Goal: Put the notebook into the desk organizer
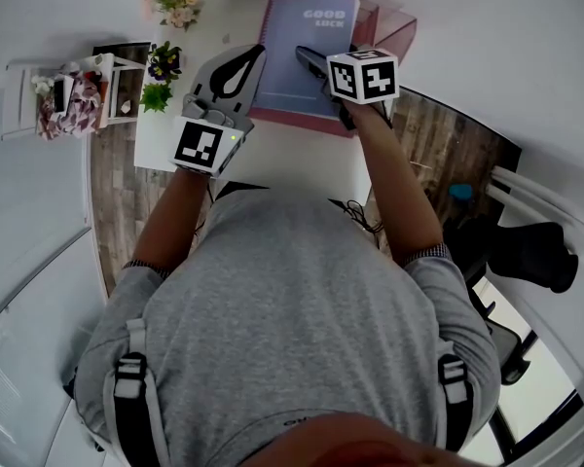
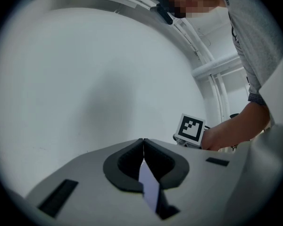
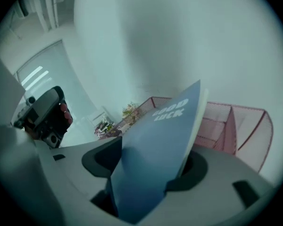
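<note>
One blue "GOOD LUCK" notebook (image 1: 307,52), likely light, thin, bendy and smooth-covered, rests in the pink mesh desk organizer (image 1: 397,29) at 12 o'clock. Your right gripper (image 3: 146,166) straddles its near edge, jaws parted, not pinching. Regrip beside the spine. Left gripper (image 2: 143,147) is closed and empty.

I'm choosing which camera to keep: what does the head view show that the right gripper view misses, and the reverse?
Head view only: the person's grey shirt and the marker cube. Right gripper view only: how the right gripper's fingers stand open around the notebook. Both: the notebook, the pink desk organizer, the flowers.
</note>
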